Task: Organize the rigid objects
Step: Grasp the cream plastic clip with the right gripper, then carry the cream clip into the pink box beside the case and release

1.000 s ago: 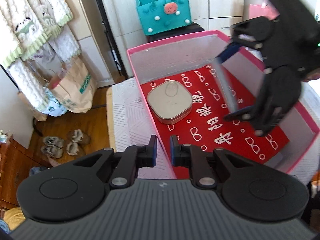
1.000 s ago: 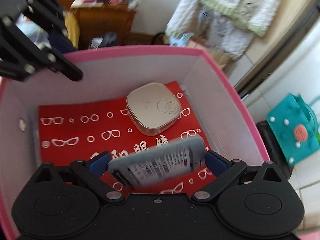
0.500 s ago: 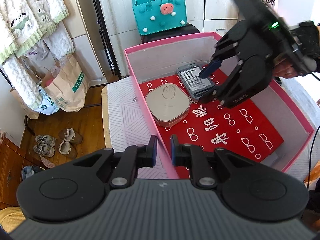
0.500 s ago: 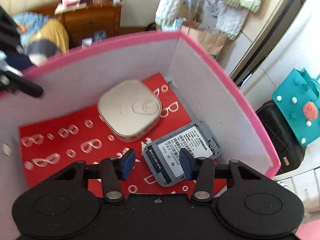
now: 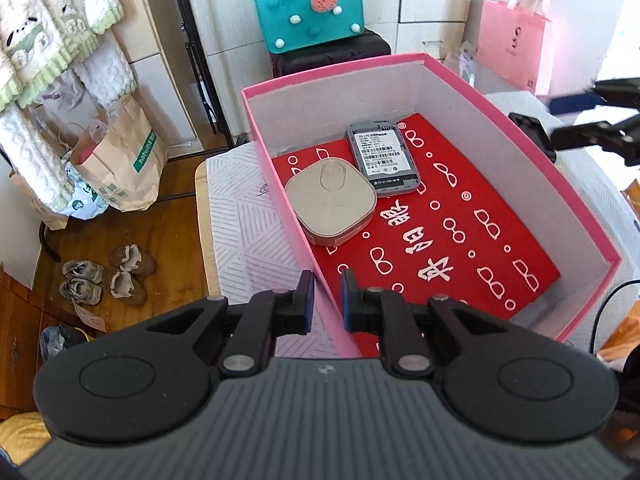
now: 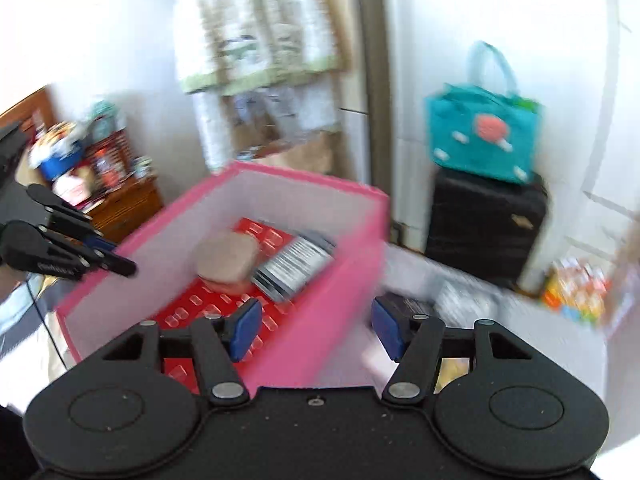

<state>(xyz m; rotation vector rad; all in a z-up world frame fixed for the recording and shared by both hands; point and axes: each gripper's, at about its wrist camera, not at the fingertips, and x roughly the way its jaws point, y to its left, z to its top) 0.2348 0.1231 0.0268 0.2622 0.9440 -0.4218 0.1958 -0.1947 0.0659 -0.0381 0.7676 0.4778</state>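
A pink box with a red patterned floor holds a beige rounded square case and a grey device with a barcode label, side by side at the far left. Both show blurred in the right wrist view, the case and the device. My left gripper is shut on the box's near left wall. My right gripper is open and empty, above the box's pink rim. It shows at the right edge of the left wrist view.
A black object lies on the white cloth outside the box, by my right gripper. A teal bag sits on a black case. A pink paper bag stands behind. Paper bags and shoes are on the floor at the left.
My right gripper let go of the grey device, which now lies in the box beside the beige case. It has opened wide and drawn back out to the right. The left gripper has not moved.
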